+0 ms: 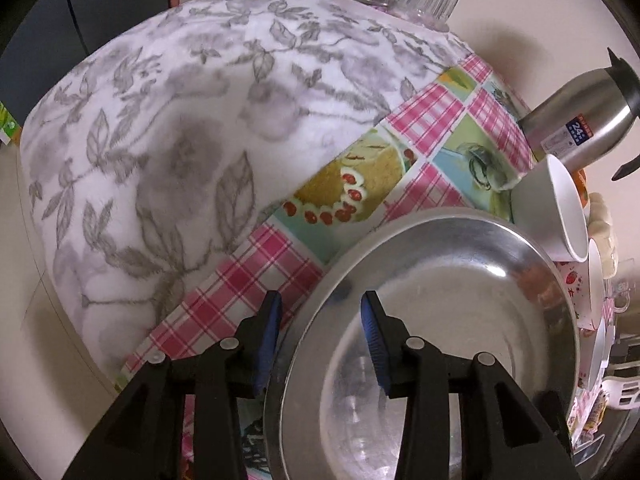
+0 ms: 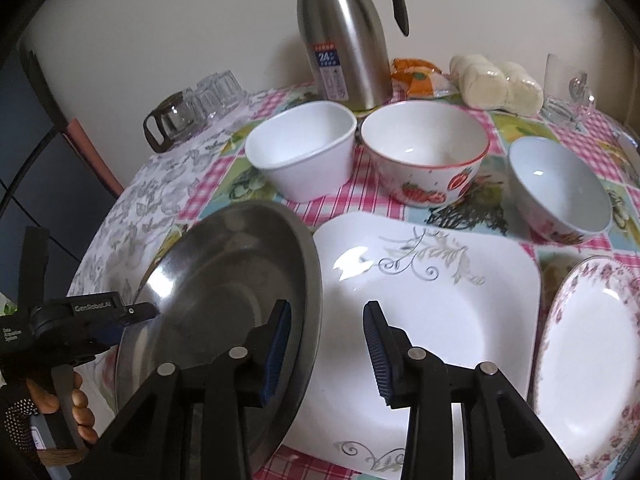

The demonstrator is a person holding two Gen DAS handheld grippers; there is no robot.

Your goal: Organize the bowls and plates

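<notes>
We see the round stainless-steel plate tilted up at the near left of the table, its right rim over the square white plate with grey scrollwork. Our left gripper straddles the steel rim, fingers wide; our right gripper hovers, fingers wide and holding nothing. Three bowls line the far side.

Counted on the table: three bowls, namely one plain white bowl, one strawberry bowl and one small floral bowl. Three plates: one steel plate, one square white plate, one rose-rimmed plate. One steel thermos; one glass carafe.
</notes>
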